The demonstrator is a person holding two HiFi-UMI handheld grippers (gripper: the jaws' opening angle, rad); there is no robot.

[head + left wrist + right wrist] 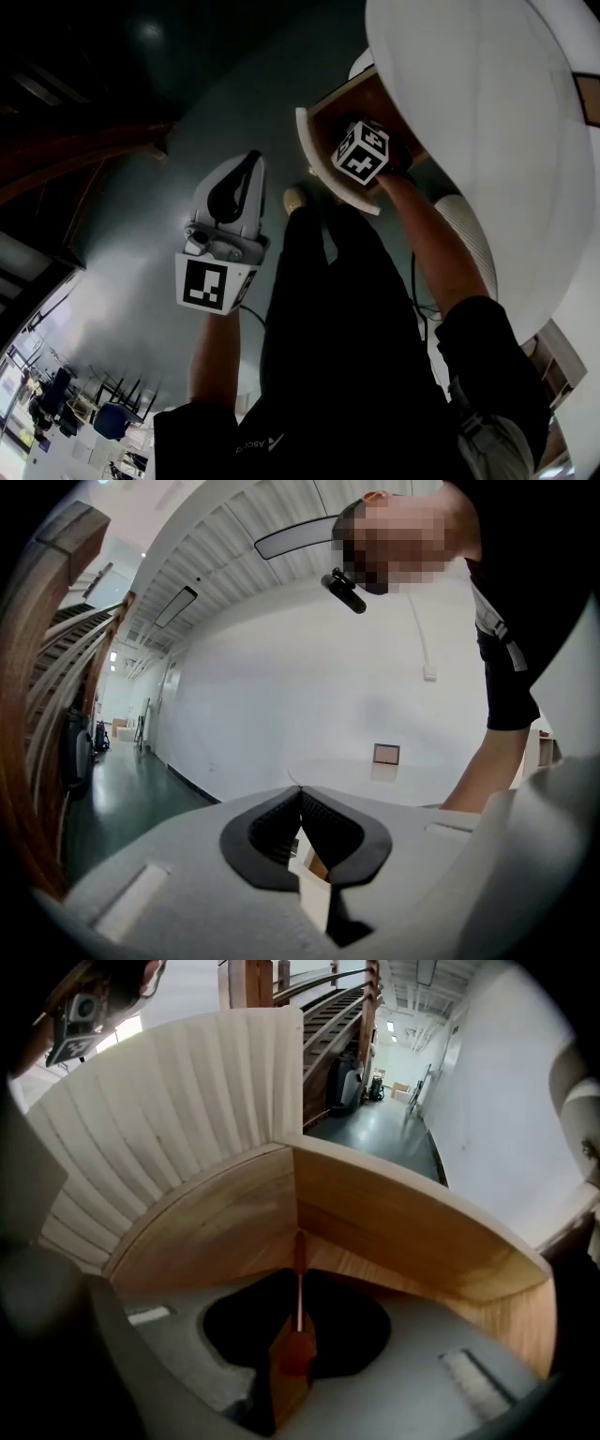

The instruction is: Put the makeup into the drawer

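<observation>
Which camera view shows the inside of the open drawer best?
The right gripper view: the drawer fills it, with its wooden walls and inner corner plain. The head view shows only its curved white front and some wood from above. The left gripper view does not show it clearly.

The drawer (339, 105) stands out from under the round worktop (487, 112), at the upper right of the head view. The right gripper (298, 1290) is inside the drawer, with the makeup stick (299, 1249) clamped between its jaws. The stick's far end points at the drawer's inner corner, where two walls meet. In the right gripper view, the worktop's ribbed base (187, 1101) rises left of the drawer, and a staircase (328, 1016) stands behind it. The left gripper (246, 169) is left of the drawer, apart from it, over the floor (131, 281). The person's legs (319, 309) lie between the two arms.
</observation>
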